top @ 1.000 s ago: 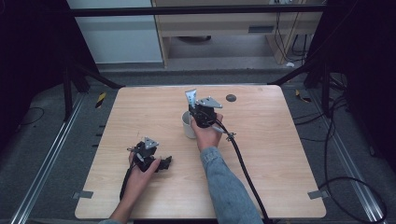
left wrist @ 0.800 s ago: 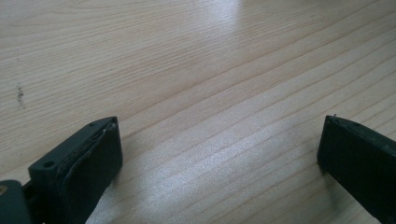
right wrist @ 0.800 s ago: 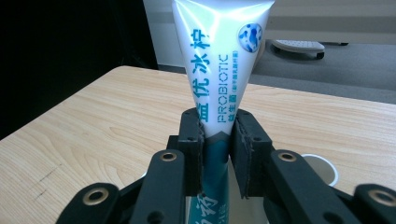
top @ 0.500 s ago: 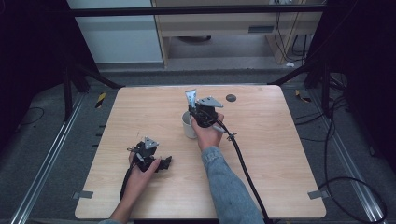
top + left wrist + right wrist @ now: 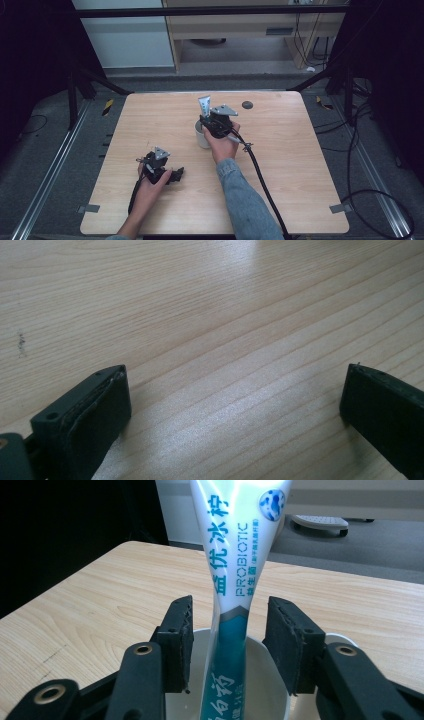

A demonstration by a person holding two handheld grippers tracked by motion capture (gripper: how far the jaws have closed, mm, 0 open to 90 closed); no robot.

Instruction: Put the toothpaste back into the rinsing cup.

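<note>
The right gripper [image 5: 227, 645], jaws just opening, flanks a white-and-teal toothpaste tube [image 5: 235, 575] standing in the white cup [image 5: 272, 690], untouched; the left gripper [image 5: 235, 405] gapes wide over the wooden surface [image 5: 200, 315].

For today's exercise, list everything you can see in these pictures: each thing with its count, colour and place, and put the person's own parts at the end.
table: one, light wood, centre of the high view.
cup: one, white, near the table's middle, beside the right hand.
tube: one, white and teal with blue print, standing in the cup, between the right gripper's pads without touching them.
round disc: one, dark, far side of the table.
left gripper: one, black, jaws wide apart over bare wood, near edge.
right gripper: one, black, at the cup; its jaws have just been opening.
cables: two, black, trailing from the grippers.
right sleeve: one, blue denim.
</note>
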